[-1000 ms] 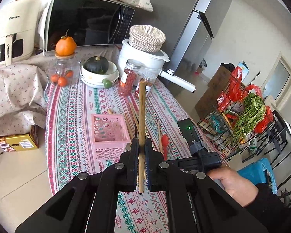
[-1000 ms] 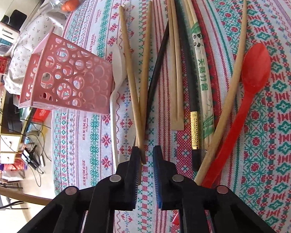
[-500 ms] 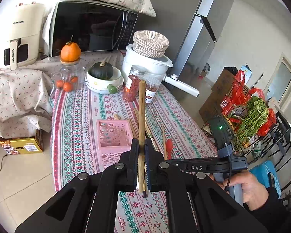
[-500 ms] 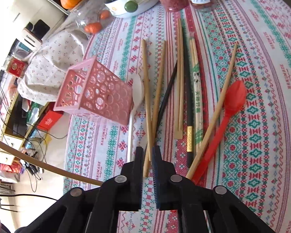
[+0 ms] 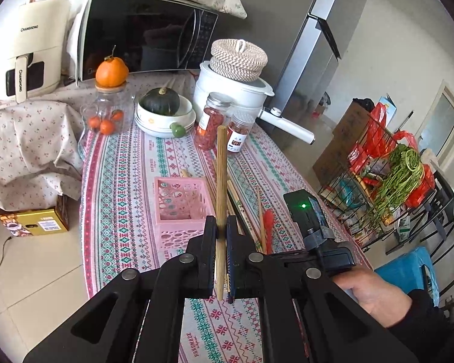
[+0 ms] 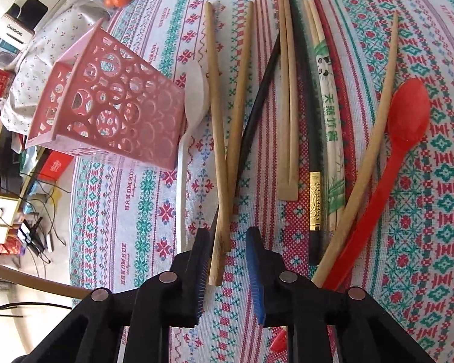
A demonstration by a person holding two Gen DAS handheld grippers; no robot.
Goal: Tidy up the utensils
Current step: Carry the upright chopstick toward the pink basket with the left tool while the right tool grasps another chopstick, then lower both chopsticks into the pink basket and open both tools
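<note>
My left gripper point(image 5: 222, 227) is shut on a wooden chopstick point(image 5: 221, 187) and holds it upright above the table, just right of the pink perforated basket point(image 5: 183, 202). My right gripper point(image 6: 228, 236) is open and low over the table, its jaws on either side of the near ends of two crossed wooden chopsticks point(image 6: 224, 163). Beside them lie a white spoon point(image 6: 193, 103), a black chopstick point(image 6: 257, 96), a joined wooden pair point(image 6: 287, 106), a wrapped pair point(image 6: 330, 112), a curved wooden chopstick point(image 6: 375, 139) and a red spoon point(image 6: 399, 139). The basket point(image 6: 112, 109) stands at their left.
At the table's far end stand a jar with oranges point(image 5: 109, 112), a bowl stack with a squash point(image 5: 163, 112), two spice jars point(image 5: 210, 121) and a white pot point(image 5: 233, 87). A microwave point(image 5: 142, 33) stands behind. A wire rack of groceries point(image 5: 387, 169) stands right of the table.
My right gripper has opened and dropped back down over the crossed wooden chopsticks after rising shut half a second ago. My left gripper still holds its chopstick upright.
</note>
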